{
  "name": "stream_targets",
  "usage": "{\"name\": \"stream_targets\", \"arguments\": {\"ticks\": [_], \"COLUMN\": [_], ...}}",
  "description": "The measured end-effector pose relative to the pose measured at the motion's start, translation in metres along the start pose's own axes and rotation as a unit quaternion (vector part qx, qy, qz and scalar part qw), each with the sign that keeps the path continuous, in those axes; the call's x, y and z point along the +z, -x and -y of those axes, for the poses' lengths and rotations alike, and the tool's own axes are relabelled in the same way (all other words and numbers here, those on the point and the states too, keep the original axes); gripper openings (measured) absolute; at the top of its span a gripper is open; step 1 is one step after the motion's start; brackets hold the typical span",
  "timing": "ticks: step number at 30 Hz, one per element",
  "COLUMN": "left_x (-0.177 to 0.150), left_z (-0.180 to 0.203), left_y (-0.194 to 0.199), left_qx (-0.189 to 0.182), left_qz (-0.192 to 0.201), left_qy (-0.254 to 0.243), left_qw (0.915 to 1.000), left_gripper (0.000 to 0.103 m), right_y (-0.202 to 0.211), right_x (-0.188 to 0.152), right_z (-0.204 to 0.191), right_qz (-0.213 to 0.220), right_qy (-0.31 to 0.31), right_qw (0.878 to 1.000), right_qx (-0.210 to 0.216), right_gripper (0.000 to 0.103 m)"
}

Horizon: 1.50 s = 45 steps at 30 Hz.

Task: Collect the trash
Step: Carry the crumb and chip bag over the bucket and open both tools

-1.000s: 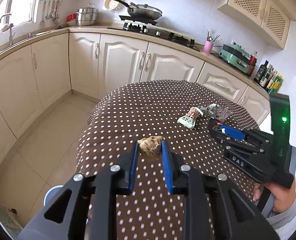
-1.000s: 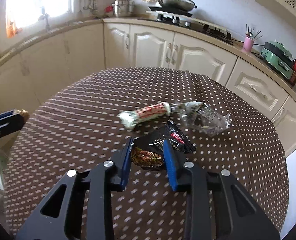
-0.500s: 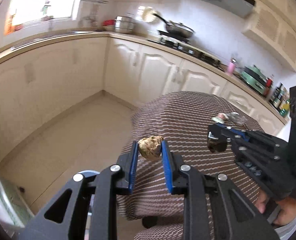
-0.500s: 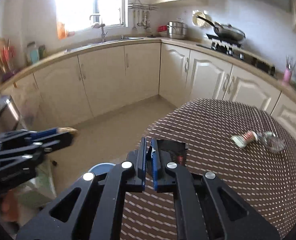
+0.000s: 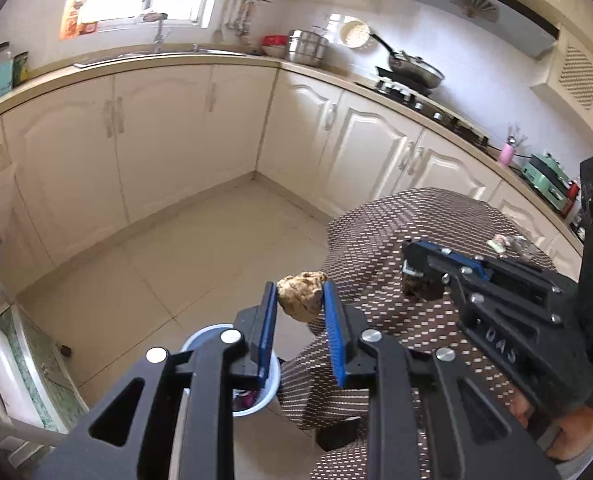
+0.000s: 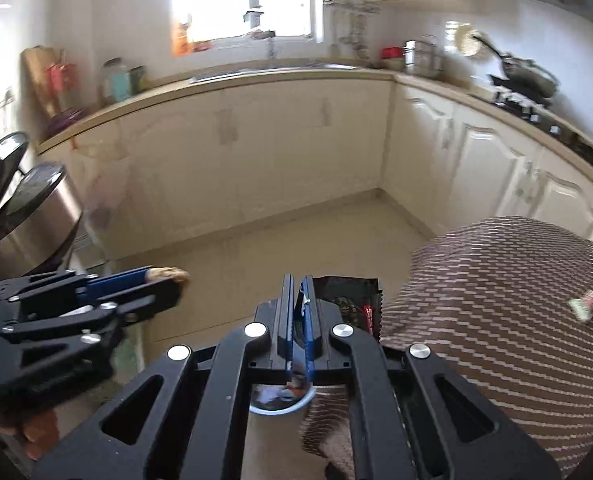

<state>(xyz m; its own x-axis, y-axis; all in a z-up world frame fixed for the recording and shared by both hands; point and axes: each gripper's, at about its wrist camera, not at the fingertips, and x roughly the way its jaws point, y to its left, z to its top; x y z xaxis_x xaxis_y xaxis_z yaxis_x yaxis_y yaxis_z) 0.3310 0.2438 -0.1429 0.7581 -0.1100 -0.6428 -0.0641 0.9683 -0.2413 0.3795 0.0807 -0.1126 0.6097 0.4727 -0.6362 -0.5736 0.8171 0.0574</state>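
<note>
My left gripper (image 5: 299, 296) is shut on a crumpled brown paper ball (image 5: 300, 295) and holds it in the air beside the table edge, above the floor. Below it stands a white trash bin with a blue rim (image 5: 252, 400). My right gripper (image 6: 296, 292) is shut on a black snack wrapper (image 6: 354, 300), which hangs to the right of its fingers; the bin (image 6: 280, 400) shows under it. The right gripper also shows in the left wrist view (image 5: 416, 268), and the left gripper in the right wrist view (image 6: 172, 280). A red-and-white wrapper (image 5: 496, 242) and clear plastic (image 5: 522, 246) lie on the table.
The round table has a brown dotted cloth (image 5: 416, 320). Cream cabinets (image 5: 156, 140) line the walls, with a sink and a stove on the counter. A steel pedal bin (image 6: 36, 216) stands at the left. Tiled floor (image 5: 176, 260) lies between table and cabinets.
Both grippers have swung left, away from the tabletop and out over the floor and the bin, each still holding its piece of trash. The right gripper closed tightly on the wrapper.
</note>
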Motion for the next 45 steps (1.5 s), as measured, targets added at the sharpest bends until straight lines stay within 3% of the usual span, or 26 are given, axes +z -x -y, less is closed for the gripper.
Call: {"name": "stream_targets", "arguments": {"ticks": [11,18,26,29,31,34,36,45], "left_x": [-0.016,-0.027,-0.034,-0.037,-0.039,-0.043,-0.045,-0.048], "left_z": [-0.058,-0.081,-0.107,-0.114,-0.115,-0.118,-0.117,-0.104], "left_y": [-0.049,-0.091,-0.128,-0.136,-0.140,-0.148,-0.154,-0.177], "left_qx": [0.026,0.033,0.034,0.034,0.034,0.031,0.028,0.019], "left_qz": [-0.038,-0.066,-0.090,-0.096,-0.100,-0.108,-0.114,-0.134], "left_qy": [0.044,0.062,0.078,0.082,0.083,0.084,0.084,0.079], "left_qw": [0.9980,0.9954,0.9923,0.9915,0.9909,0.9901,0.9895,0.9877], "left_gripper": [0.023,0.023,0.023,0.023,0.023,0.023,0.023,0.023], "right_y": [-0.084,-0.135,-0.174,-0.183,-0.183,-0.179,-0.174,-0.151], "right_x": [-0.020,-0.035,-0.038,-0.037,-0.038,-0.039,-0.040,-0.044], "right_z": [-0.029,-0.025,-0.020,-0.020,-0.020,-0.020,-0.019,-0.009], "right_qz": [-0.081,-0.125,-0.147,-0.147,-0.143,-0.135,-0.127,-0.087], "right_qy": [-0.005,-0.026,-0.046,-0.042,-0.038,-0.022,-0.014,0.006], "right_qw": [0.995,0.989,0.984,0.985,0.987,0.990,0.992,0.995], "right_qx": [0.062,0.079,0.088,0.076,0.070,0.044,0.018,-0.051], "right_gripper": [0.003,0.004,0.009,0.009,0.021,0.027,0.040,0.057]}}
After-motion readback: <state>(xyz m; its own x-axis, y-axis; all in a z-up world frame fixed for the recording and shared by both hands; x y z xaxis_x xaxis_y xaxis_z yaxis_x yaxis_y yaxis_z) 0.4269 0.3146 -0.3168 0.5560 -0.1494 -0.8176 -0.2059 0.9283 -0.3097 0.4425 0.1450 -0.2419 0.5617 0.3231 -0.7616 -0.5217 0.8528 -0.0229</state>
